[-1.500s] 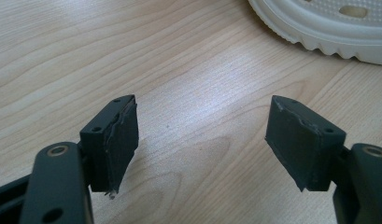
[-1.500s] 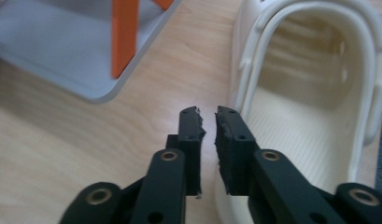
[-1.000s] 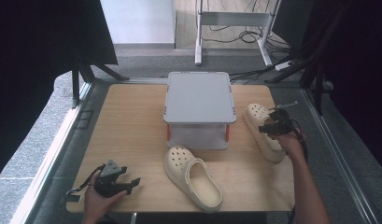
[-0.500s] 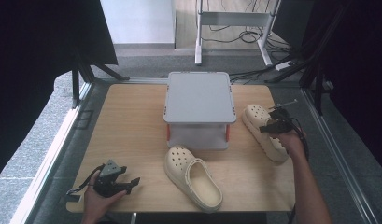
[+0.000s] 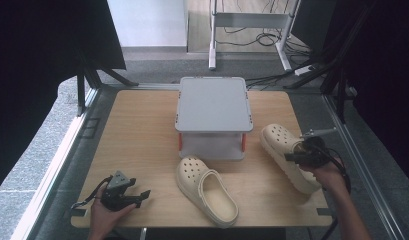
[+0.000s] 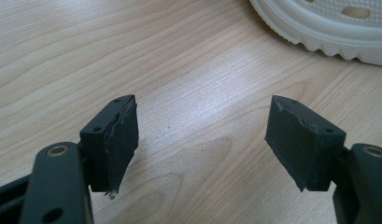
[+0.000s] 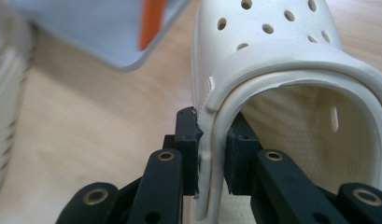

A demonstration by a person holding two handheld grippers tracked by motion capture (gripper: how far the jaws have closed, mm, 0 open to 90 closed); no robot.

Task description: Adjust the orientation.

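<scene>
Barely anything had moved since a second earlier: we saw the right clog (image 5: 288, 155) sit a touch nearer the grey stand (image 5: 212, 116), right gripper (image 5: 306, 154) on it as before. Its jaws pinched the clog's side wall near the heel strap (image 7: 291, 70), one jaw inside, one outside. Left gripper (image 5: 123, 192) rested at the table's (image 5: 142, 135) near-left corner, jaws spread, empty. Second clog (image 5: 207, 189) lay in front of the stand. We judged the step as grasp made, lift pending; next move needs a steady raise without the rim slipping.
</scene>
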